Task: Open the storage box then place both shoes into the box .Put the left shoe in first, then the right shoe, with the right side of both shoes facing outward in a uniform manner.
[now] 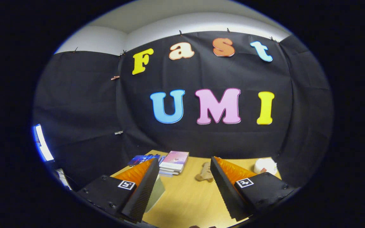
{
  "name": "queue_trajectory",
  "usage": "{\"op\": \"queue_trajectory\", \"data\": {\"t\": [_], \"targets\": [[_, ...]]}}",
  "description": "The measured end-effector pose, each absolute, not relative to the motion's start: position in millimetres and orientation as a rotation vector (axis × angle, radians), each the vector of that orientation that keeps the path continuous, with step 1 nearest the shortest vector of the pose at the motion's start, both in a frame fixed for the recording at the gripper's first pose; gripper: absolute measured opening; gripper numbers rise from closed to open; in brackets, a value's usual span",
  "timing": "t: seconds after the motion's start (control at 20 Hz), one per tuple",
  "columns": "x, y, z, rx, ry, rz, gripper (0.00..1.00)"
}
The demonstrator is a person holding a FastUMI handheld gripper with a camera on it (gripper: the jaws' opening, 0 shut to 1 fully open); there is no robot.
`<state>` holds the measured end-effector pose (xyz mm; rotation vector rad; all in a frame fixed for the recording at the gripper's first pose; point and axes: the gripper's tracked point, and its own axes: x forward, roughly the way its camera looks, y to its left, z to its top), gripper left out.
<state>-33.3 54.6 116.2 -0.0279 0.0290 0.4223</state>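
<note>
While we look along the hand-held gripper (182,177), we see its fingers spread apart with nothing between them, above the wooden table (182,196). Beyond them lie a stack of books (173,163), a small tan object (205,173) and a white object (265,165); we cannot identify shoes or box.

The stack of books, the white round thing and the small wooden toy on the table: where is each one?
Stack of books (175,161), gripper view: top cover.
White round thing (265,165), gripper view: its domed top.
Wooden toy (205,173), gripper view: its middle.
Gripper (183,177), gripper view: gap between its open fingers.
</note>
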Motion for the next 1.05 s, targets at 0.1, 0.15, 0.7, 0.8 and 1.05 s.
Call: {"op": "queue_trajectory", "data": {"t": [0.1, 0.15, 0.7, 0.8, 1.05], "targets": [[-26.2, 21.3, 116.1, -0.033, 0.008, 0.337, 0.99], [-25.4, 11.3, 114.9, -0.019, 0.013, 0.299, 1.00], [-14.2, -25.8, 105.4, 0.195, -0.091, 0.132, 0.99], [-11.5, -28.2, 106.5, 0.203, -0.095, 0.108, 0.99], [-16.5, -33.7, 106.1, 0.179, -0.109, 0.064, 0.98]]}}
